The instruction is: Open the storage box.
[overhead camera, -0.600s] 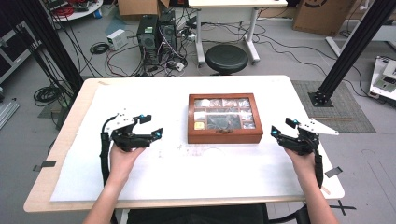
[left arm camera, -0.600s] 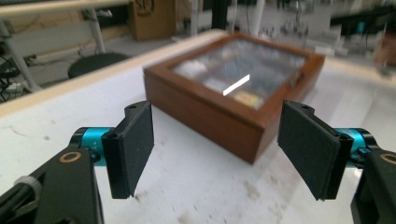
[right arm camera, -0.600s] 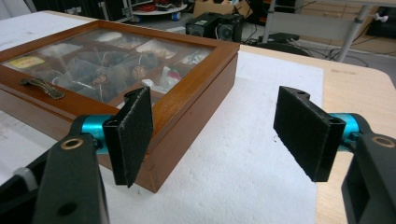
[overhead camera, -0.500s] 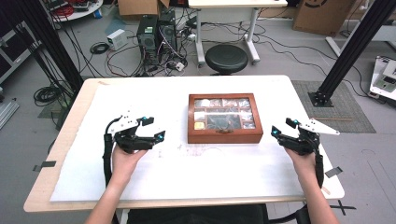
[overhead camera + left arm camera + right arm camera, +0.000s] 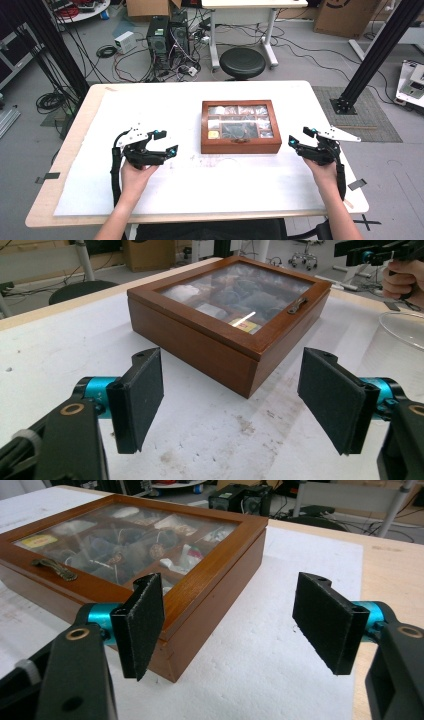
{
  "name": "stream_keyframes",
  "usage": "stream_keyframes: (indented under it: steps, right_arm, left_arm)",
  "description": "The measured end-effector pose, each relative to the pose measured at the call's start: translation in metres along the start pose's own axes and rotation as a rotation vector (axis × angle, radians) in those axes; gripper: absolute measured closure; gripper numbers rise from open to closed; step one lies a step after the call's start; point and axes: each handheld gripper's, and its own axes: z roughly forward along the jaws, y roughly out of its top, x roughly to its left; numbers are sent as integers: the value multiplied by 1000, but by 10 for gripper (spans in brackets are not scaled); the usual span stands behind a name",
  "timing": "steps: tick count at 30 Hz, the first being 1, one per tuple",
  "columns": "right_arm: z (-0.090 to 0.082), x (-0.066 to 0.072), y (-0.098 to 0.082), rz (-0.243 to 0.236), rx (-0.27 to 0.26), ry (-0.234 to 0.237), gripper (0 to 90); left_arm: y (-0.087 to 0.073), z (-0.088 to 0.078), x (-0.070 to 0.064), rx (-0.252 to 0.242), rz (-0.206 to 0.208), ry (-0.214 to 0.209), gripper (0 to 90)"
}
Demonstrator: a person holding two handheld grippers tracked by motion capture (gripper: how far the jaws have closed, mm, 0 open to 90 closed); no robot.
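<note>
A brown wooden box (image 5: 240, 127) with a glass lid and a small brass latch (image 5: 299, 304) lies shut at the middle of the white sheet. Small items show in its compartments through the glass. My left gripper (image 5: 166, 141) hovers left of the box, open, with nothing between its pads; its own view looks at the box's near corner (image 5: 200, 335) past the left gripper (image 5: 232, 400). My right gripper (image 5: 299, 136) is just right of the box, also open and empty. In its own view the right gripper (image 5: 227, 630) faces the box's side (image 5: 200, 605).
A white foam sheet (image 5: 200, 185) covers most of the pale table (image 5: 70, 150). A clear round rim (image 5: 405, 327) lies on the sheet in front of the box. Beyond the far edge stand a black stool (image 5: 242, 62), computer towers (image 5: 167, 37), cables and black frame posts (image 5: 380, 50).
</note>
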Motion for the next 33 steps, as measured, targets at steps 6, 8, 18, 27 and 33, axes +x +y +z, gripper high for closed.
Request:
stream_keyframes:
  steps: [6,8,18,27,33]
  right_arm:
    - [6,2,0,-16,36,60,358]
    - [9,3,0,-26,56,87,385]
    - [20,10,-2,-67,149,146,455]
    - [27,12,-4,-80,215,162,513]
    - [30,12,-5,-88,242,178,557]
  left_arm:
    - [-3,2,0,23,1,10,263]
    - [-3,2,1,31,2,8,263]
    - [-4,5,-1,51,7,17,263]
    - [-5,6,-1,57,12,9,263]
    - [-6,7,-1,69,11,9,263]
